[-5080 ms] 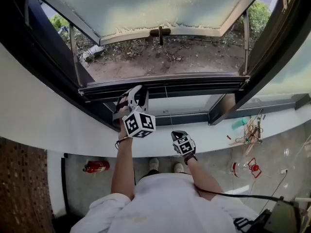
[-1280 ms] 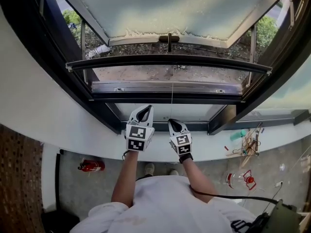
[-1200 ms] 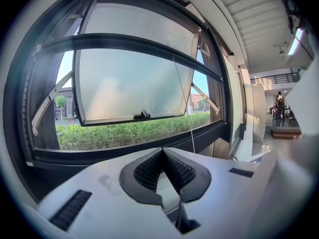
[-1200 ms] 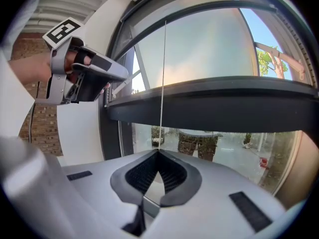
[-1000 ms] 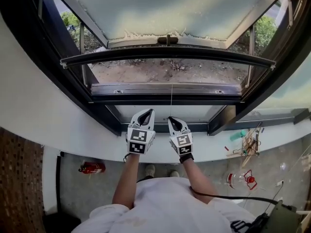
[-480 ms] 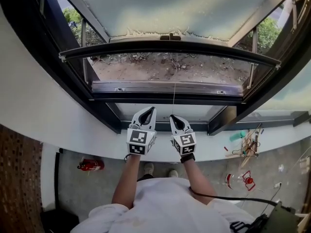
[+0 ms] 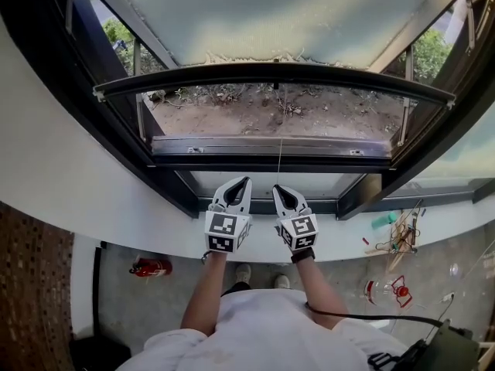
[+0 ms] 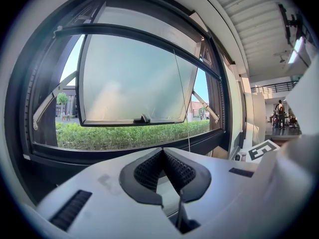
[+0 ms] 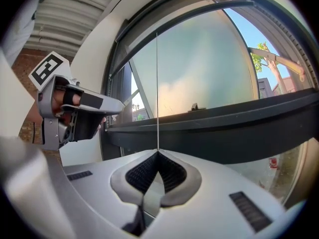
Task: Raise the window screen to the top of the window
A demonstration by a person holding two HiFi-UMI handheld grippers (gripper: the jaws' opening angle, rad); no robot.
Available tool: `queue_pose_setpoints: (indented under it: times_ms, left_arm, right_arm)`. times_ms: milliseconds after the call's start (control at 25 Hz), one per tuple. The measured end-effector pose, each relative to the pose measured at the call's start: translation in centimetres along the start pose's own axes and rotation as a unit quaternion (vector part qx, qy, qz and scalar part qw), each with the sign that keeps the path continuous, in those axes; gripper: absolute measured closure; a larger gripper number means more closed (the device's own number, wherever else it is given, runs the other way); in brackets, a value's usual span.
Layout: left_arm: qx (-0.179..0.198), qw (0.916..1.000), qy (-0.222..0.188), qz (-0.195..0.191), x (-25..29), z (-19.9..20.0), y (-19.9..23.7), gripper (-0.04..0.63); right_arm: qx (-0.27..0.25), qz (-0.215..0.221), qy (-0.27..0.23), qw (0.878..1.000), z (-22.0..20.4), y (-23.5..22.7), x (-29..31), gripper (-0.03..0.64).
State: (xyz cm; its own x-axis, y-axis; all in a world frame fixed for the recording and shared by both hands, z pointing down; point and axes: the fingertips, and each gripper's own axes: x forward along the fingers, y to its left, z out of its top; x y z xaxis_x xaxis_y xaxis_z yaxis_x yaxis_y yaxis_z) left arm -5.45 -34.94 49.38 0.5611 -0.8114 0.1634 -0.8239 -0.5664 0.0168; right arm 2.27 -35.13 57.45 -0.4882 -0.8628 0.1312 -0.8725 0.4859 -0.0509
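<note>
Both grippers are held side by side in front of the sill, jaws pointing toward 12 o'clock at the open window. The right gripper [image 7: 278, 188] has its jaws clamped together on a thin pull cord [image 9: 157, 83], which enters right at the jaw tips. In the right gripper view the cord runs taut and straight from there toward 12 o'clock. The left gripper [image 7: 244, 181] sits just beside it at 9 o'clock. Its jaws are also pressed together, with nothing between the ribbed pads, and in its own view the cord passes on the 3 o'clock side of them. The window screen [image 7: 271, 73] lies well apart from both grippers, at 12 o'clock from them, and only the cord links it to the right gripper. It shows as a dark lower edge stretched across the whole opening. Its long axis runs level from 9 o'clock to 3 o'clock, from one side of the dark window frame [image 7: 271, 163] to the other, and the cord meets it near the middle. In the left gripper view that edge sits high in the opening, with a gap between it and the head of the frame. Beyond it the frosted sash [image 7: 271, 10] is tilted outward, hinged at the top, above bare soil and green hedges. On the floor at 7 o'clock from the grippers, below the sill, lies a red fire extinguisher [image 7: 151, 268].
</note>
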Motion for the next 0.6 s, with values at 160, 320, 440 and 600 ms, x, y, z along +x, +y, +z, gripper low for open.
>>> queue_pose_setpoints:
  times_ms: [160, 320, 440, 600]
  left_arm:
    - [0.004, 1.0, 0.001, -0.005, 0.7, 0.2, -0.2, 0.594]
    - [0.005, 0.9999, -0.005, -0.008, 1.2, 0.6, -0.2, 0.595]
    - [0.007, 0.9998, -0.013, -0.01, 1.6, 1.5, -0.1, 0.594]
    - [0.009, 0.9996, -0.024, -0.01, 2.1, 2.6, 0.6, 0.594]
  right_arm:
    - [-0.018, 0.011, -0.027, 0.999, 3.2, -0.1, 0.4, 0.615]
    - [-0.03, 0.013, -0.052, 0.998, 6.1, -0.4, 0.8, 0.615]
    - [-0.028, 0.012, -0.068, 0.997, 7.6, -0.8, 0.8, 0.615]
    - [-0.039, 0.014, -0.087, 0.995, 9.8, -0.7, 1.0, 0.615]
